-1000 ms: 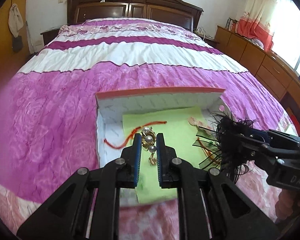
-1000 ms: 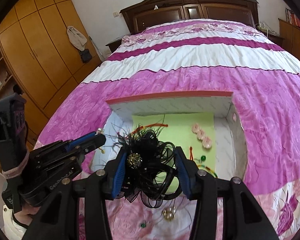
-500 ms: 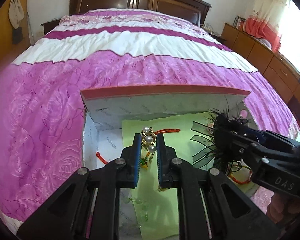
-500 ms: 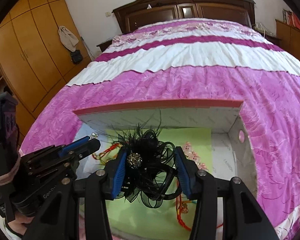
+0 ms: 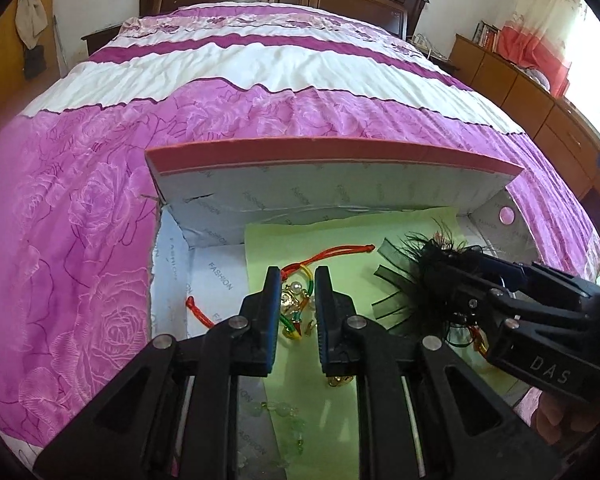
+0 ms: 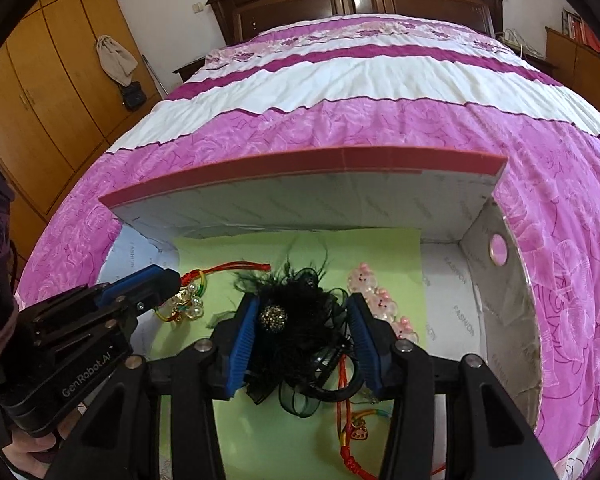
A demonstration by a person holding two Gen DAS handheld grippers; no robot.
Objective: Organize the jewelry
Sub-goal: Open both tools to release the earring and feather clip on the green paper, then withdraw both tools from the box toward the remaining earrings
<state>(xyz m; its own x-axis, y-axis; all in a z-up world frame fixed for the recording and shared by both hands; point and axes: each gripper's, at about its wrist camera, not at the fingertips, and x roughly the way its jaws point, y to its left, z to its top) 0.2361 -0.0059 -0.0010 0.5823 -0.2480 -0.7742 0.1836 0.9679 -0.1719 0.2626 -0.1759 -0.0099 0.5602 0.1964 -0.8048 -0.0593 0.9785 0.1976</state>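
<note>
from the left wrist camera, the left gripper (image 5: 296, 304) is low inside the open cardboard box with the pink-edged lid (image 5: 332, 156), which sits on the purple and white rose-print bedspread (image 5: 100, 168). between its blue-padded fingers sits the gold and pearl brooch (image 5: 294, 300), right over the pale green paper sheet (image 5: 340, 252) lining the box floor. the jaws stand narrow around the brooch, but i cannot tell whether the pads are pinching it or have just let it rest on the paper. a red braided cord bracelet (image 5: 332, 250) runs under and past the fingertips. off to the right the right gripper (image 5: 452, 276) carries the black feather and ribbon hair clip (image 5: 420, 272) over the same sheet.

from the right wrist camera, the right gripper (image 6: 304, 320) has its jaws closed onto the black hair clip (image 6: 300, 320), pads pressed into the fluff on both sides, with its glittery round stud (image 6: 273, 315) showing by the left pad. it hangs above the green sheet (image 6: 380, 248), beside a row of pink piglet beads (image 6: 380, 304). the left gripper (image 6: 168, 280) is at the left with the brooch (image 6: 186, 304) at its tip.

the clip looks light and soft, so i'd guess the feathers squash and shed easily; the firm core behind the stud seems the safer hold. the brooch looks small, hard and slippery, with pearls that could snag the cord, so taking it across its metal body would be wise.
</note>
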